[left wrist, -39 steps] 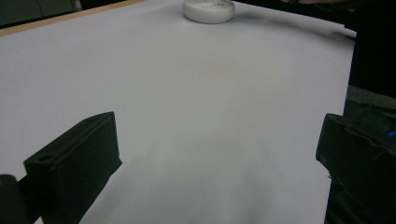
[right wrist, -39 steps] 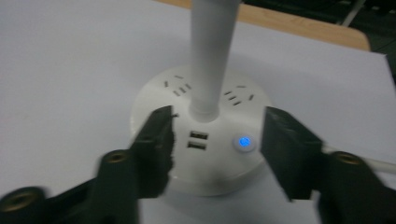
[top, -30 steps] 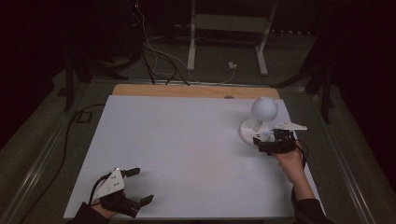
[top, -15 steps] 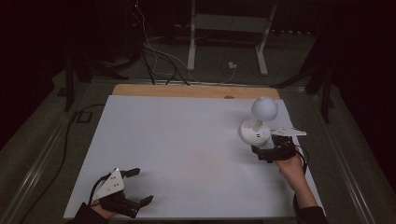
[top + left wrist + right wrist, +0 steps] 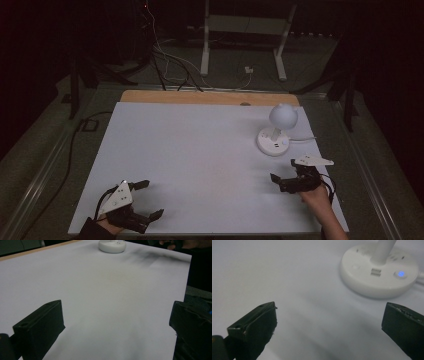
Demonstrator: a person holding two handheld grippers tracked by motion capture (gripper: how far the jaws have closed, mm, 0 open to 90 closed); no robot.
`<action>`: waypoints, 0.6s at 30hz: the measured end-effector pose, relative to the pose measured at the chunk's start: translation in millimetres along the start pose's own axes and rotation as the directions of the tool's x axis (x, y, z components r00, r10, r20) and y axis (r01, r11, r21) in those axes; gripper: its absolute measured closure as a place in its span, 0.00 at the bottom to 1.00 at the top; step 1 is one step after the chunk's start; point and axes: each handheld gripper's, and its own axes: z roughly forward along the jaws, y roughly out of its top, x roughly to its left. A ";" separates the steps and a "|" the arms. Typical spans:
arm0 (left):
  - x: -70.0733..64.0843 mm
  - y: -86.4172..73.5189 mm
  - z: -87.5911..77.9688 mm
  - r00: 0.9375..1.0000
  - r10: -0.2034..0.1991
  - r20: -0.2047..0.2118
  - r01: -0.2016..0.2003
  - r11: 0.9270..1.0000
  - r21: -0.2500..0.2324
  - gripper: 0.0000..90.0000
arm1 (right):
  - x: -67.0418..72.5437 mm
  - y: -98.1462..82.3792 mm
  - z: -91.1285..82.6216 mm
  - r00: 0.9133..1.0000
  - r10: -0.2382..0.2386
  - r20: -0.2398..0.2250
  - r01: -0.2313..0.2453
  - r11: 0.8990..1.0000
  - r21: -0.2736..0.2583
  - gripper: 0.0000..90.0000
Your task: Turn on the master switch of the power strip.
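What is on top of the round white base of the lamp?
On the lamp base stand a white stem, a small blue light, a button and little slots. In the high view the stem carries a round white head. What lies under the base is hidden.

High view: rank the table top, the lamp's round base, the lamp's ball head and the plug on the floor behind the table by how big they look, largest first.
1. Table top, by far the largest.
2. and 3. Lamp base and ball head look much alike; the base looks slightly wider, but that is too close to rank.
4. Plug, smallest, though it lies farther from the camera.
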 end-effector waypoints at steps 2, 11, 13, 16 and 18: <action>0.0 -0.1 0.1 1.000 0.000 0.000 0.000 1.000 0.000 0.00 | 3.0 -6.6 -2.4 1.000 -0.003 -0.010 0.003 1.000 0.012 0.00; 0.1 0.0 0.3 1.000 -0.001 -0.001 0.001 1.000 0.001 0.00 | 17.0 -29.3 -8.6 0.999 -0.045 -0.020 0.046 0.997 0.066 0.00; 0.0 0.0 0.2 1.000 0.000 -0.001 0.000 1.000 0.001 0.00 | 18.8 -32.8 -10.0 0.998 -0.048 -0.029 0.050 0.996 0.074 0.00; 0.0 0.0 -0.2 1.000 0.001 -0.002 -0.001 1.000 0.001 0.00 | 21.6 -38.5 -12.5 0.998 -0.057 -0.040 0.060 0.995 0.083 0.00; 0.2 0.1 -0.3 1.000 0.001 -0.002 -0.001 1.000 0.000 0.00 | 24.3 -44.9 -14.3 0.996 -0.074 -0.055 0.080 0.992 0.097 0.00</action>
